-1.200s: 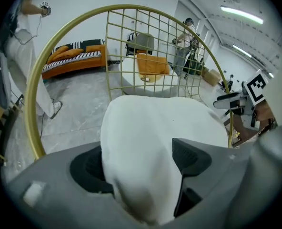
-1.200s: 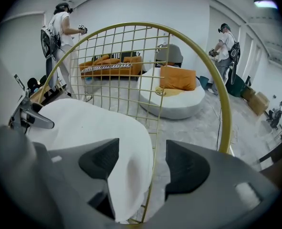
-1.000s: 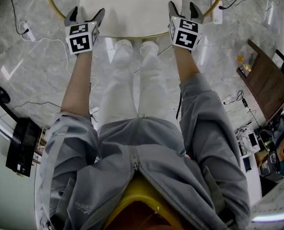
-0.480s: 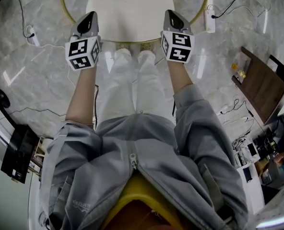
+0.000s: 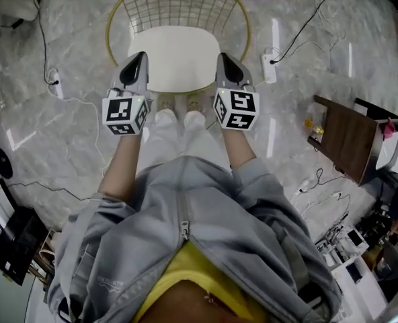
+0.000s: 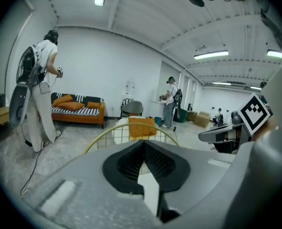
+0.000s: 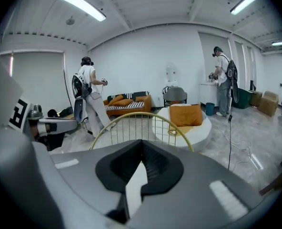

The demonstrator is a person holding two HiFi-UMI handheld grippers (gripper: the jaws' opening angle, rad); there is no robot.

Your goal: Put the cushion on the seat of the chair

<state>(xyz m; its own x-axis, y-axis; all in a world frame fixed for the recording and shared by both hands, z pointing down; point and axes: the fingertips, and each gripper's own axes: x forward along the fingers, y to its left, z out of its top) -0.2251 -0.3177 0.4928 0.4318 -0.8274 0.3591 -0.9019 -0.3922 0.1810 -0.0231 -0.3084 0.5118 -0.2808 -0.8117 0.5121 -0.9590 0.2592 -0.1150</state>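
Observation:
The white cushion [image 5: 175, 59] lies flat on the seat of the gold wire chair [image 5: 179, 5], inside its rim. My left gripper [image 5: 140, 56] hangs above the cushion's left edge, and my right gripper [image 5: 223, 58] above its right edge. Both are shut with nothing held. In the left gripper view the closed left gripper [image 6: 143, 146] points over the chair's curved back [image 6: 131, 128]; a white strip of cushion [image 6: 150, 187] shows below the jaws. The right gripper [image 7: 142, 155] also faces the chair back [image 7: 141, 120].
Power strips [image 5: 268, 68] and cables lie on the marble floor on both sides of the chair. A dark wooden table [image 5: 347, 136] stands at the right, a black box [image 5: 14, 244] at the lower left. Other people, an orange sofa [image 6: 76, 111] and a round white seat [image 7: 186, 120] stand farther off.
Both grippers were open at the cushion's sides, then shut and rose off it. The view pulled back, bringing the chair's wire back into sight. The cushion stayed on the seat.

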